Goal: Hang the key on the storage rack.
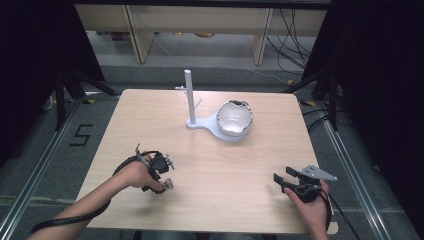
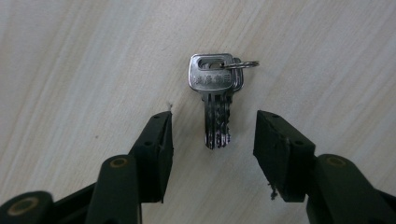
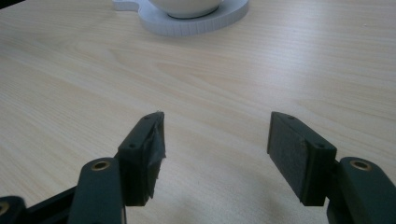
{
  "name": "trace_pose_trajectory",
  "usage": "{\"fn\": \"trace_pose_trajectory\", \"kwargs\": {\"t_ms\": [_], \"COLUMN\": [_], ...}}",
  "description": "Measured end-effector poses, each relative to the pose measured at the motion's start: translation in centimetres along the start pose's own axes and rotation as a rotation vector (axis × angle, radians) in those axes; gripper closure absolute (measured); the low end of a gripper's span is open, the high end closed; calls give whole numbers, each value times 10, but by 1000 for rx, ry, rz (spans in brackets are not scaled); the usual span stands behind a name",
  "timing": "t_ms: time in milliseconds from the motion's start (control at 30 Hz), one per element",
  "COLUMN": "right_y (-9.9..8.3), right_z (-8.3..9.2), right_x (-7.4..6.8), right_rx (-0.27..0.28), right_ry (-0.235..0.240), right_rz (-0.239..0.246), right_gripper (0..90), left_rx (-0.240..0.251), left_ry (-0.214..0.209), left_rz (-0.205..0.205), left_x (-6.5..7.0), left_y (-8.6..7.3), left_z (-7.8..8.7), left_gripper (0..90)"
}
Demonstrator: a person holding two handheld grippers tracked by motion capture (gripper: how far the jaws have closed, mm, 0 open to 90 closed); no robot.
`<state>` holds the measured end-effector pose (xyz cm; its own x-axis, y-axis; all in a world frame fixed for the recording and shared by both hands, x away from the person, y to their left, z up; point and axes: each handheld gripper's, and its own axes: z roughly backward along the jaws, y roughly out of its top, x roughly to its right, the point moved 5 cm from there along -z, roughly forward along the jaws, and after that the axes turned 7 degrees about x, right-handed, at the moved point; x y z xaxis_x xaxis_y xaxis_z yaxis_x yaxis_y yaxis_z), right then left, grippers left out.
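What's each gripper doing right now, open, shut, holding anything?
Left gripper: jaws open, straddling the blades of the keys lying on the table, nothing held.
Right gripper: jaws open, empty, over bare table.

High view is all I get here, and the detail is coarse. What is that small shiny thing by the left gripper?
Observer: Keys, flat on the table, on a small ring.
Operator: Is the left gripper on them?
Observer: No, its jaws stand open, with the blades between them.
Operator: And the right gripper?
Observer: Open over bare wood, aimed toward the white stand holding the bowl.
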<state>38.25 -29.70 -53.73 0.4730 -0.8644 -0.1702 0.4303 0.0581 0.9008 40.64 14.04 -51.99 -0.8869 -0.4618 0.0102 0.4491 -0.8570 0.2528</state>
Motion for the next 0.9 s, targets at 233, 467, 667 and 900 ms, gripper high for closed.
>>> {"fn": "trace_pose_trajectory", "kwargs": {"t_ms": [233, 467, 667, 900], "right_y": [0, 0, 0, 0], "right_z": [-3, -3, -4, -5], "right_x": [2, -1, 2, 1], "right_rx": [4, -7, -13, -8], "right_ry": [-17, 11, 11, 12], "right_rz": [20, 12, 54, 51], "right_gripper": [374, 372, 372, 376], "left_rx": [-66, -98, -115, -131], "left_ry": [-15, -28, -23, 19], "left_rz": [-22, -31, -47, -92], "left_x": [2, -3, 1, 12], "left_y": [6, 9, 11, 11], "left_z": [-5, -10, -12, -12], "left_gripper": [576, 625, 721, 825]}}
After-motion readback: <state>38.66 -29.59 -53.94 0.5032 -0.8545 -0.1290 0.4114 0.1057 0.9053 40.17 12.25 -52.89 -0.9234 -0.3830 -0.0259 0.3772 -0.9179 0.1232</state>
